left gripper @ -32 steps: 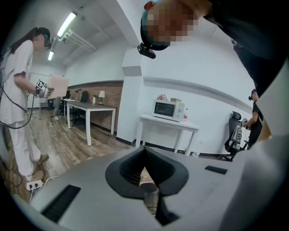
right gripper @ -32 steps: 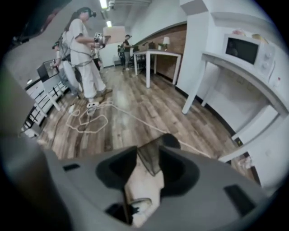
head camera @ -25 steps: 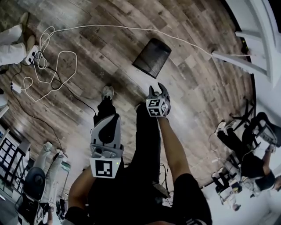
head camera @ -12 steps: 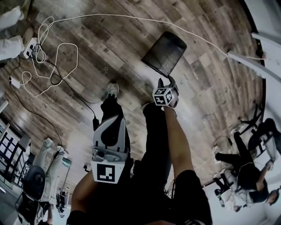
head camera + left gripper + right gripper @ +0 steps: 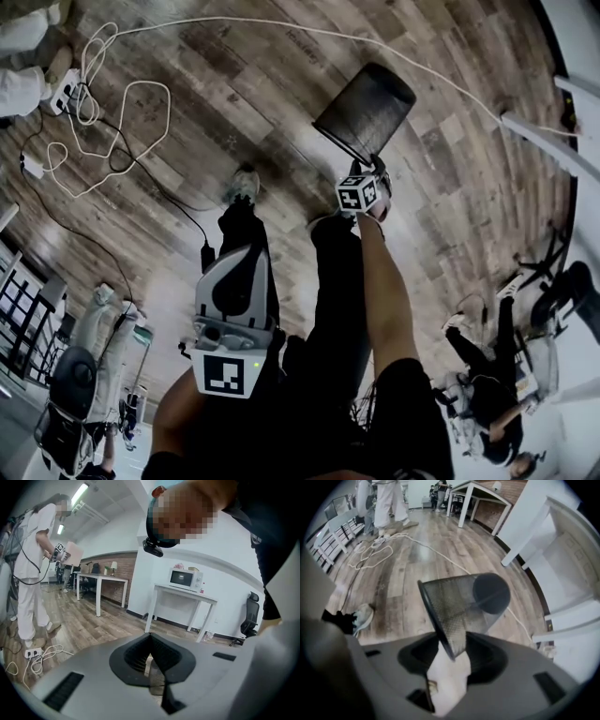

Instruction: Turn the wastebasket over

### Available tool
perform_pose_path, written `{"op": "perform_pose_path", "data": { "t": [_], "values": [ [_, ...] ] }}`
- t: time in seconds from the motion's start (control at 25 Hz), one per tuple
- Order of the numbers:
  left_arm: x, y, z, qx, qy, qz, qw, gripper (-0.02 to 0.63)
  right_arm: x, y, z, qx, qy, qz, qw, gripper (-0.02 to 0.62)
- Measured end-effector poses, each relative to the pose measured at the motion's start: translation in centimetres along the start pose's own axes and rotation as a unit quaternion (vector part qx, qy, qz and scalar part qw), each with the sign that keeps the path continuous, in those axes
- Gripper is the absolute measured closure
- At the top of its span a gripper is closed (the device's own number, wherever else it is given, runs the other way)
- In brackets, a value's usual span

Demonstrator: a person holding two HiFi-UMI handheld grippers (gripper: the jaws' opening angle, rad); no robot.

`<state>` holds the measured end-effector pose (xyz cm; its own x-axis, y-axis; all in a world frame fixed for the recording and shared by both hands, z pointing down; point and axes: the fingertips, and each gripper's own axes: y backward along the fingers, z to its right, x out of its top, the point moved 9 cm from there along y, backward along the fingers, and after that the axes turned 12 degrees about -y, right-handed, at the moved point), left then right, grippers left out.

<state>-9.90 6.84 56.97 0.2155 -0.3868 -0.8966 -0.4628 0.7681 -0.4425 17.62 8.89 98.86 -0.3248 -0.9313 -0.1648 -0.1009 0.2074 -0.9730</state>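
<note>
The black mesh wastebasket (image 5: 370, 108) lies on its side on the wooden floor, its open mouth toward me. In the right gripper view the wastebasket (image 5: 464, 602) shows its closed base at the far end and its rim close by. My right gripper (image 5: 370, 173) points steeply down at the near rim. Its jaws are opening, and the rim edge runs into the gap of the right gripper (image 5: 452, 641) without being pressed. My left gripper (image 5: 244, 255) hangs beside my leg, far from the basket. The left gripper (image 5: 151, 639) is shut, with nothing between its pads.
A white cable (image 5: 112, 103) loops over the floor to a power strip (image 5: 64, 94) at the left. A white table leg (image 5: 539, 131) stands right of the basket. My shoe (image 5: 246, 180) is just left of it. A person in white (image 5: 33, 573) stands farther off, near white tables (image 5: 185, 597).
My right gripper has dropped down to the wastebasket's near rim, which now sits between its jaws. The left gripper has sunk a little and stays shut.
</note>
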Motion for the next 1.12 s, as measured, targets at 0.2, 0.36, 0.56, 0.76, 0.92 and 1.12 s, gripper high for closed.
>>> {"op": "perform_pose_path", "data": {
  "t": [0.2, 0.36, 0.56, 0.76, 0.92, 1.12],
  "values": [
    [0.5, -0.3, 0.1, 0.0, 0.005, -0.006, 1.0, 0.572, -0.2, 0.2, -0.1, 0.004, 0.016, -0.01, 1.0, 0.428],
    [1.0, -0.7, 0.4, -0.008, 0.004, -0.004, 0.9999, 0.572, 0.3, 0.8, 0.7, 0.005, 0.007, -0.015, 1.0, 0.449],
    [1.8, -0.8, 1.1, -0.017, 0.008, 0.0, 0.9998, 0.572, 1.3, 2.0, 2.6, 0.024, -0.032, -0.004, 0.999, 0.469],
    [2.7, -1.0, 1.5, -0.023, 0.004, -0.002, 0.9997, 0.572, 2.6, 3.1, 4.8, 0.032, -0.061, 0.006, 0.998, 0.486],
    [3.3, -1.3, 1.8, -0.022, 0.0, -0.006, 0.9997, 0.572, 3.3, 3.7, 6.5, 0.034, -0.091, 0.015, 0.995, 0.503],
    [4.1, -1.9, 2.3, -0.021, -0.002, 0.0, 0.9998, 0.572, 3.9, 4.4, 9.5, 0.031, -0.148, 0.03, 0.988, 0.526]
  ]
}}
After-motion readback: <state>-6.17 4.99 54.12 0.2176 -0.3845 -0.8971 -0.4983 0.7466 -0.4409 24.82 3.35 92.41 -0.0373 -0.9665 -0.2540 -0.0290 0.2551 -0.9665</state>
